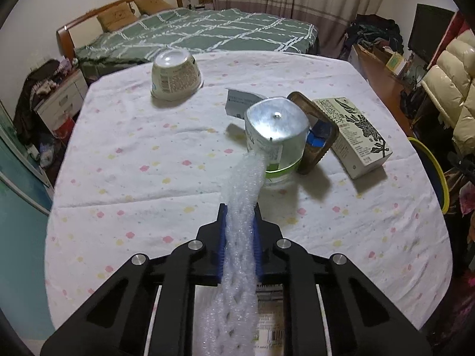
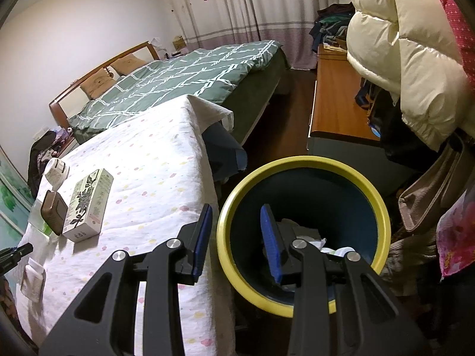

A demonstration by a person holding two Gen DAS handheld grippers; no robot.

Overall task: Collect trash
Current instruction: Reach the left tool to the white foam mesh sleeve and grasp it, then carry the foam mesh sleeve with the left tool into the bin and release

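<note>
Foam strip held, bin off to the right
The left tool (image 1: 240, 222) grips the long white foam-net strip (image 1: 237, 237); the open, empty right tool (image 2: 236, 237) hangs over the yellow-rimmed dark blue bin (image 2: 383, 207).

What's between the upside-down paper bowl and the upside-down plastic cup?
Nothing: in the left wrist view only bare dotted white tablecloth lies between the upside-down paper bowl and the upside-down plastic cup.

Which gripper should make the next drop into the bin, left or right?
Left. The left gripper is already shut on the foam wrap strip, so it has trash to deliver. The right gripper is open and empty above the yellow-rimmed bin.
</note>
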